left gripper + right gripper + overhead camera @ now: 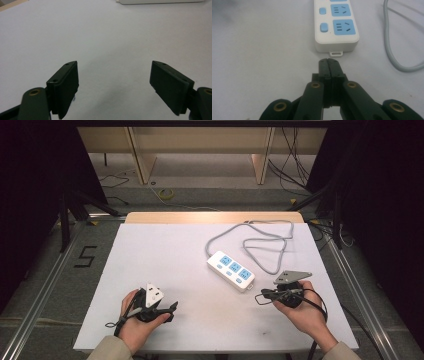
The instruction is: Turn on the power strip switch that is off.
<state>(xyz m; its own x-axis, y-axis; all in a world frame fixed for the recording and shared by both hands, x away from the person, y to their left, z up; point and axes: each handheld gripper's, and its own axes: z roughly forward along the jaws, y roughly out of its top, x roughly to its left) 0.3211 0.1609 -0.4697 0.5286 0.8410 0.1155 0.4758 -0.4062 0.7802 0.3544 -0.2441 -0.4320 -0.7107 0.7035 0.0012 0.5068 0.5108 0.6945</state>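
Note:
A white power strip (231,269) with three blue sockets lies right of the table's middle, and its grey cable (265,245) loops toward the far edge. In the right gripper view the strip's end (336,25) lies just beyond my right gripper (329,61), whose jaws are pressed together on nothing. In the high view the right gripper (261,294) points left, close to the strip's near end. My left gripper (172,311) rests at the front left in a hand. Its jaws stand wide apart over bare table (114,64), with the strip's edge (160,1) far ahead.
The white table top (165,255) has a wooden strip along its far edge (215,217). Metal rails run down both sides on the floor. A grey cable (392,50) curves to the right of the strip in the right gripper view.

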